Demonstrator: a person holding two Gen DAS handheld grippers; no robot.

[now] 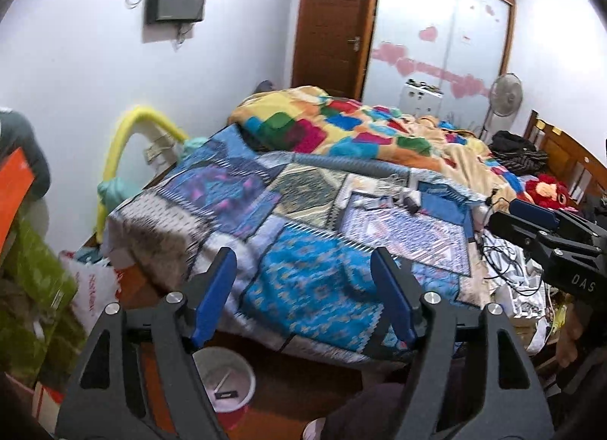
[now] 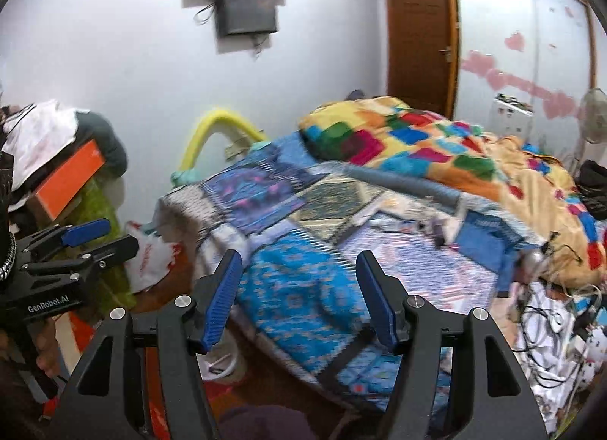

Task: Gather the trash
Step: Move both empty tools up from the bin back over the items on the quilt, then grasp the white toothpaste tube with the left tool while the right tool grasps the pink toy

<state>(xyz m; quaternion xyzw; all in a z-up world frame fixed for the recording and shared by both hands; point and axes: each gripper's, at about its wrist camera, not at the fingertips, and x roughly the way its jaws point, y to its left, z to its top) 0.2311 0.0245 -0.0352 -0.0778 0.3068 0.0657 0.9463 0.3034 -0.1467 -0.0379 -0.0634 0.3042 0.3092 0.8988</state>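
Observation:
My left gripper [image 1: 303,288] is open and empty, held above the near corner of a bed with a blue patchwork cover [image 1: 303,280]. My right gripper [image 2: 299,292] is open and empty over the same corner. A white bin [image 1: 227,379] stands on the floor under the left gripper, with small scraps inside; it also shows in the right wrist view [image 2: 224,364]. Small loose items [image 1: 390,201] lie on the bed's middle, blurred in the right wrist view [image 2: 425,227]. The right gripper shows at the right edge of the left wrist view [image 1: 546,227]; the left gripper shows at the left edge of the right wrist view [image 2: 87,238].
A colourful quilt [image 1: 341,128] is heaped at the bed's far end. Tangled cables and clutter [image 2: 550,326] lie to the right. A white plastic bag [image 2: 151,257], green and orange boxes [image 1: 34,280] and a yellow foam tube [image 1: 121,144] stand to the left. A wooden door [image 1: 330,22] is behind.

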